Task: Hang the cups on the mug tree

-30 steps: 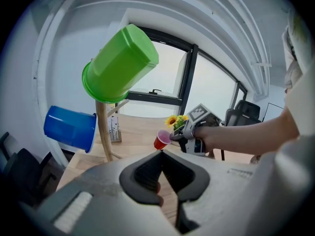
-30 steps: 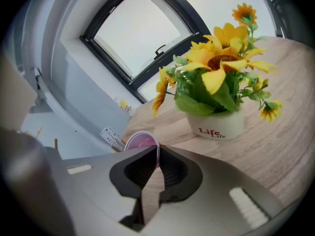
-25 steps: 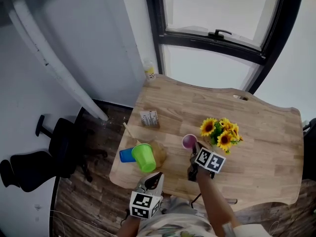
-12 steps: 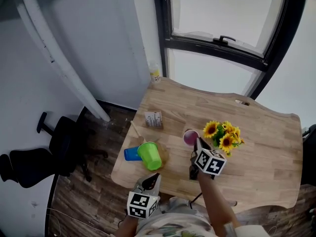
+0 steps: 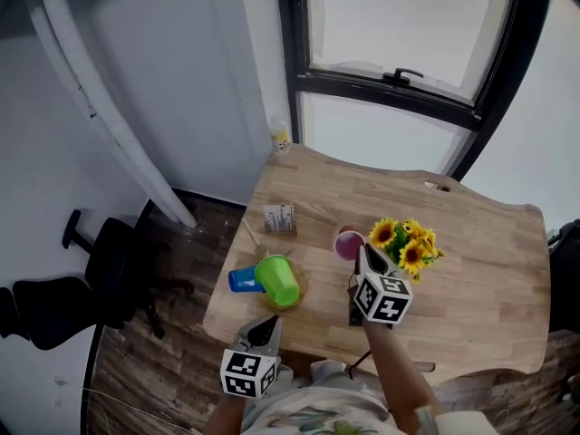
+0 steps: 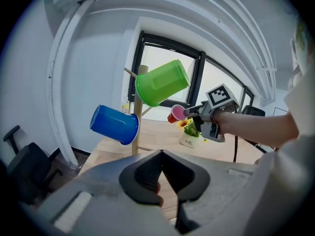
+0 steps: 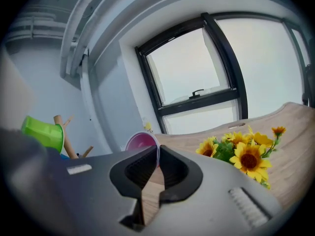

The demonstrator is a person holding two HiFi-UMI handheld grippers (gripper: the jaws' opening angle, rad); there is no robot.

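Note:
A wooden mug tree stands at the table's front left. A green cup and a blue cup hang tilted on its pegs. My right gripper is shut on the rim of a pink cup and holds it above the table, right of the tree and beside the flowers. My left gripper hovers off the table's front edge, below the tree, shut with nothing in it.
A pot of sunflowers stands just right of the pink cup. A small printed card lies behind the tree and a little bottle sits at the table's far corner. An office chair is on the floor at left.
My right gripper has lifted the pink cup higher and rolled it. My left gripper has drifted a little back from the table's edge, to the left.

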